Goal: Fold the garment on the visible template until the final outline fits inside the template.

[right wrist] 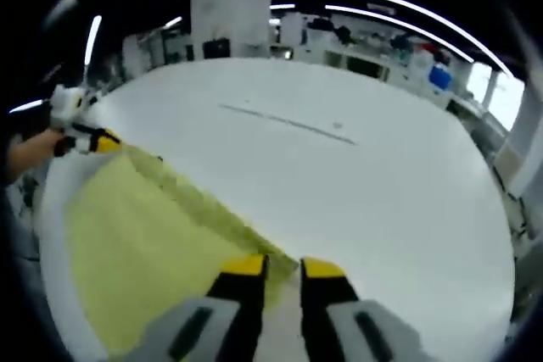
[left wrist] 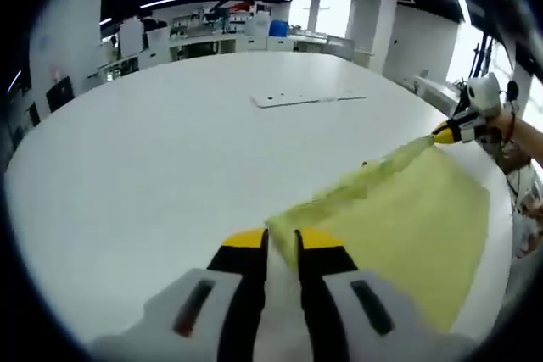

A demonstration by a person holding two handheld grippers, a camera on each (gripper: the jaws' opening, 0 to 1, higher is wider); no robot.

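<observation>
A yellow garment (left wrist: 407, 218) is stretched between both grippers, its top edge pulled taut and the rest spreading over the white table's near side. In the left gripper view my left gripper (left wrist: 282, 241) is shut on one corner of it. The right gripper (left wrist: 450, 131), held by a hand, pinches the far corner. In the right gripper view my right gripper (right wrist: 284, 269) is shut on the garment (right wrist: 144, 243), and the left gripper (right wrist: 92, 139) holds the far end. A flat white template sheet (left wrist: 305, 97) lies farther out on the table and appears as a thin strip (right wrist: 288, 123).
The big white table (left wrist: 153, 158) stretches wide beyond the garment, and its bare top (right wrist: 390, 201) runs to a far edge. Behind it stand workbenches, shelves and a blue container (left wrist: 278, 28). A person's hand (right wrist: 30, 154) shows at the table's side.
</observation>
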